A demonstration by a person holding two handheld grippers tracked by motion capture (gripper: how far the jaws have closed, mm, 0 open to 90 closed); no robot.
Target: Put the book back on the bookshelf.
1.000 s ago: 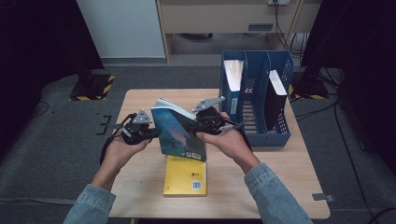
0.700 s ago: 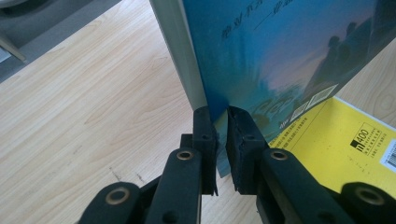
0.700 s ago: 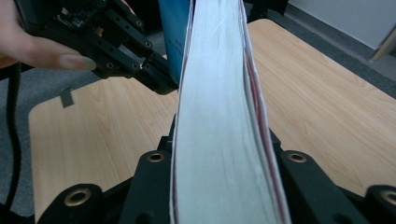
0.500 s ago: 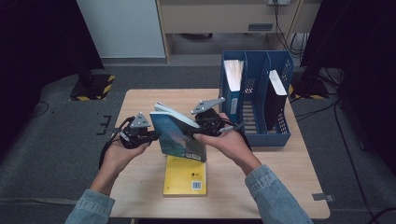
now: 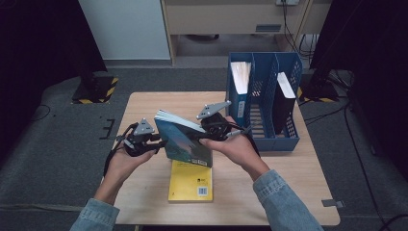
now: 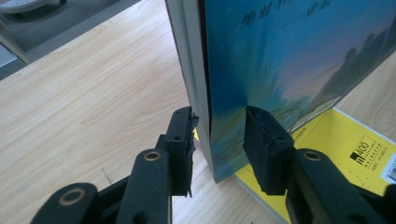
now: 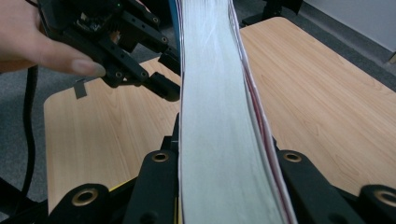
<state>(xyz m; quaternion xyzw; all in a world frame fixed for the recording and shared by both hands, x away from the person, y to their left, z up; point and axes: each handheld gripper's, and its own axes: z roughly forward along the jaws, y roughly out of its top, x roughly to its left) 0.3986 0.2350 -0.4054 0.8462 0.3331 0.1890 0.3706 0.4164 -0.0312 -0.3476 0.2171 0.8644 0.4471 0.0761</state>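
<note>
A thick paperback book with a blue-green landscape cover (image 5: pixel 185 142) is held up off the light wooden desk (image 5: pixel 144 192), standing tilted between the two grippers at the middle of the desk. The right gripper (image 5: pixel 211 132) is clamped on the book; in the right gripper view its black jaws press against both sides of the pale page block. The left gripper (image 5: pixel 156 142) meets the book's lower left corner. In the left gripper view its jaws straddle that corner, one pad against the page side and the other standing slightly off the cover, so the left gripper is not fully closed on the book. Directly under the raised book, a flat yellow paperback with a barcode (image 5: pixel 191 180) lies on the desk. At the desk's right rear stands a blue plastic mesh file holder (image 5: pixel 288 120), with a white-paged volume (image 5: pixel 240 77) upright in its left compartment and a dark-covered volume (image 5: pixel 284 98) leaning in its right one.
</note>
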